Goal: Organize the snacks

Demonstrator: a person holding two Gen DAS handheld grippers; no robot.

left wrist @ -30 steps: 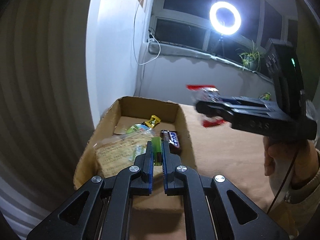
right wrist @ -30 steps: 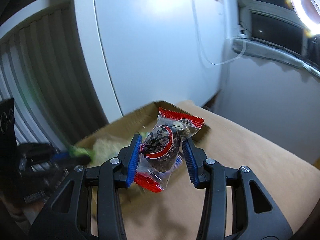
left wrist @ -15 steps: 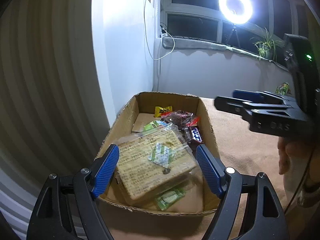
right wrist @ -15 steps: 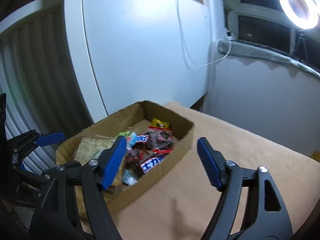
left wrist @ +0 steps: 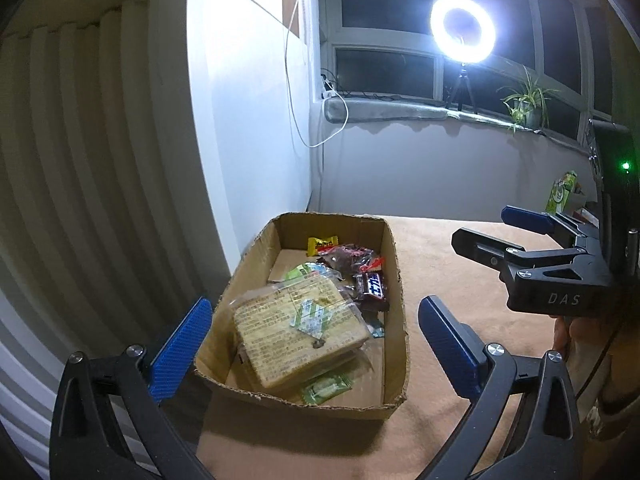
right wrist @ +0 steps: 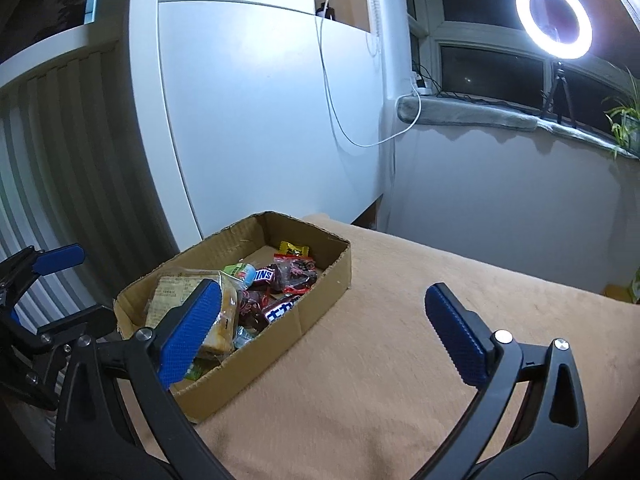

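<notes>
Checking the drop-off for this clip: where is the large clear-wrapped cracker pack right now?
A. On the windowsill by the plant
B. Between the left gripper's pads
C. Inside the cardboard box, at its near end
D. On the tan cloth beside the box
C: the cracker pack lies inside the cardboard box at its near end, ahead of the left gripper, whose jaws are opening with nothing pressed between the pads.

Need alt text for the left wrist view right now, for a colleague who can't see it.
A cardboard box of snacks sits on a tan cloth, a large cracker pack on top. The left gripper is opening, nothing between its fingers; the right gripper hangs empty beside it.
</notes>
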